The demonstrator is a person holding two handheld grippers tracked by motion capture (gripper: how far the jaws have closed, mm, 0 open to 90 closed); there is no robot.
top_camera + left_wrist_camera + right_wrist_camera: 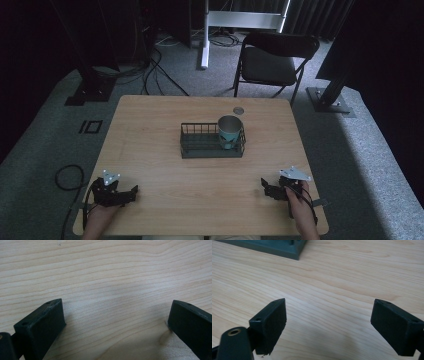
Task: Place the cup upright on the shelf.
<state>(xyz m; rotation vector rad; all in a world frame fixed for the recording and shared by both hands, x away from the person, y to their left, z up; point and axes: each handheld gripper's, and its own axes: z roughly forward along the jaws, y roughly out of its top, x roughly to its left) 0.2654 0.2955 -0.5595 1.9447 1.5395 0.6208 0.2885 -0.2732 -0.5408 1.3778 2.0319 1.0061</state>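
A dark wire basket [200, 147] sits in the middle of the wooden table [150, 125]. A metal cup with a teal lower half [229, 131] stands upright inside the basket's right end. My left gripper [131, 192] rests low at the table's front left, held by a hand, open with bare wood between its jaws [115, 315]. My right gripper [265, 186] rests at the front right, also open over bare wood [329, 315]. A corner of the basket's base [287, 250] shows at the top of the right gripper view.
A small round grey disc [238, 110] lies on the table behind the basket. A black folding chair [272, 62] stands beyond the far edge. Cables [155, 70] run over the grey carpet, and a cable loop [67, 177] lies left of the table.
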